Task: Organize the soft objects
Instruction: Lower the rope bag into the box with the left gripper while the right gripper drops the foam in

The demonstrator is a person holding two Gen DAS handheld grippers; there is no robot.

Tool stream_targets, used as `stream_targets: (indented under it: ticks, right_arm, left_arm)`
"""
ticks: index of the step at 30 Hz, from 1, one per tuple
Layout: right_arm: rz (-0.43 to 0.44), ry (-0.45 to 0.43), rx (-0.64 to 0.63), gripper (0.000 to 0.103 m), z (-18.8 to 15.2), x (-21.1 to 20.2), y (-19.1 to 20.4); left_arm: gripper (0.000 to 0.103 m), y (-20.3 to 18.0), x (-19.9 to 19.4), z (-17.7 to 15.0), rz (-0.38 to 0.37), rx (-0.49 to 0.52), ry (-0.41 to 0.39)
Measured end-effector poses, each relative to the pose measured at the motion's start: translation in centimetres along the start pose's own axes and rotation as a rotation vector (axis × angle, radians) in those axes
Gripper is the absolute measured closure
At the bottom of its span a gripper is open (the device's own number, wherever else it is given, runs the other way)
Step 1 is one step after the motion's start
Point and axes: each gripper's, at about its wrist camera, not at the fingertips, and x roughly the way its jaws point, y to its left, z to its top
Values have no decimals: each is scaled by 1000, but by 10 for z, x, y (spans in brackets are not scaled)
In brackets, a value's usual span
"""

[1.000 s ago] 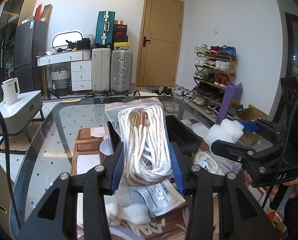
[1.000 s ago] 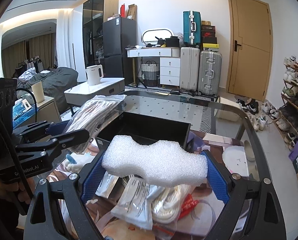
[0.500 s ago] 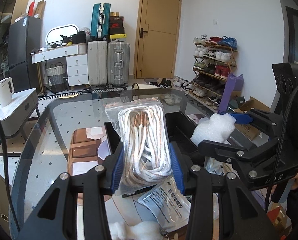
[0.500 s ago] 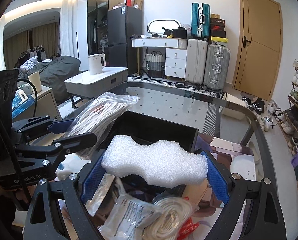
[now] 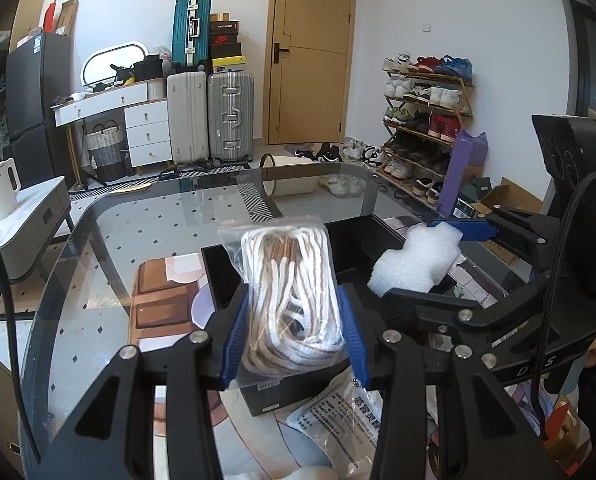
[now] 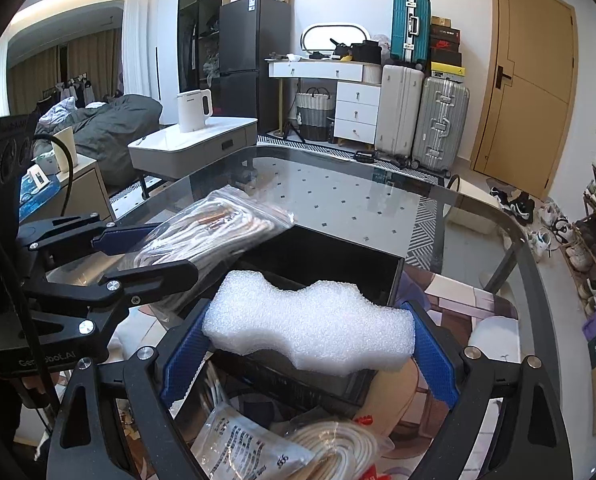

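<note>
My left gripper (image 5: pixel 293 336) is shut on a clear bag of white and brown cord (image 5: pixel 293 292), held over the near left part of a black open box (image 5: pixel 378 240). The right wrist view shows that bag of cord (image 6: pixel 213 236) and the left gripper (image 6: pixel 145 252) at the box's left edge. My right gripper (image 6: pixel 310 340) is shut on a white foam block (image 6: pixel 310 324) that spans its blue pads, above the near rim of the black box (image 6: pixel 330 256). From the left wrist the foam block (image 5: pixel 414 264) hangs over the box's right side.
The glass table (image 5: pixel 145 232) carries a printed mat (image 5: pixel 157 304), a white printed pouch (image 5: pixel 346 412) and a coil of white cable (image 6: pixel 338 452) near the front. A shoe rack (image 5: pixel 426 120), suitcases (image 5: pixel 209 116) and a side table with a kettle (image 6: pixel 193 110) stand around.
Both grippers have moved forward with their loads; the black box has come closer and now lies under the bag and the foam. The loose pouches have slid toward the bottom of both views.
</note>
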Motion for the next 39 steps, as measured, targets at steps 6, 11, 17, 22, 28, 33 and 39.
stream_targets:
  ticks: [6, 11, 17, 22, 28, 33, 39]
  right_arm:
    - [2, 12, -11, 11, 1, 10, -7]
    - [-2, 25, -25, 11, 4, 15, -9]
    - [13, 37, -47, 11, 4, 22, -10]
    - [25, 39, -65, 4, 3, 23, -10]
    - [4, 8, -47, 1, 2, 7, -18]
    - [-16, -16, 0, 1, -4, -14, -25]
    - [2, -28, 93, 1, -18, -41, -33]
  left_arm:
    - [61, 3, 4, 2, -3, -3, 3]
    - [61, 4, 14, 0, -5, 1, 25]
    - [61, 0, 16, -1, -9, 5, 25]
    - [58, 0, 16, 0, -9, -3, 24]
    - [30, 0, 5, 1, 1, -16, 5]
    - [6, 5, -14, -1, 10, -35, -47]
    - [4, 12, -28, -9, 33, -55, -48]
